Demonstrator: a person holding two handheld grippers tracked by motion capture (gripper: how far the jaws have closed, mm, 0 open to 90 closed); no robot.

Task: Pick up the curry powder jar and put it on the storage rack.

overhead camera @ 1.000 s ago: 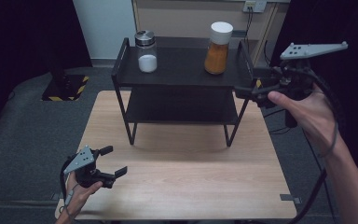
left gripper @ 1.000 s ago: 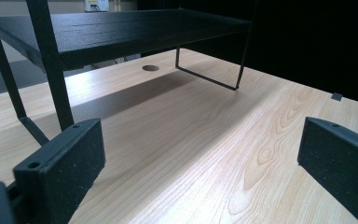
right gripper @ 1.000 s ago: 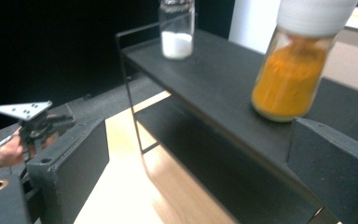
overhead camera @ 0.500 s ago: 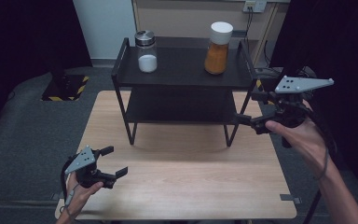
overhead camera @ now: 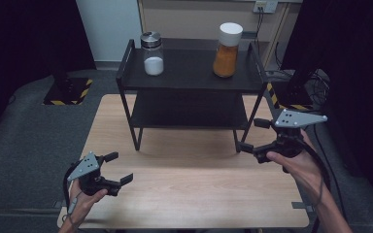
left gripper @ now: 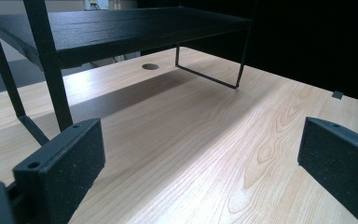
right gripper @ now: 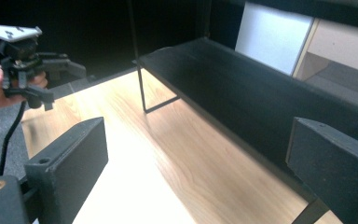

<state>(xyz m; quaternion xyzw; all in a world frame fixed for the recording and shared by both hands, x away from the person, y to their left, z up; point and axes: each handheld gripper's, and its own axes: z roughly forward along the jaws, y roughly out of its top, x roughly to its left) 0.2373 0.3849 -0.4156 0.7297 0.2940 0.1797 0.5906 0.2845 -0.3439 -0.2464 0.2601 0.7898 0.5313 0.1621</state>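
Beside the rack's (overhead camera: 189,87) right leg, the right gripper (overhead camera: 253,136) is held empty, jaws apart; the left gripper (overhead camera: 119,168) likewise over the table (overhead camera: 199,194). An approach seems underway; the orange jar (overhead camera: 227,50) on top must next be reached.

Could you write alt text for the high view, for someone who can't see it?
A person holds an open left gripper and right gripper low over a wooden table, both empty. Behind them a black two-tier rack carries a jar of white powder and a jar of orange powder.
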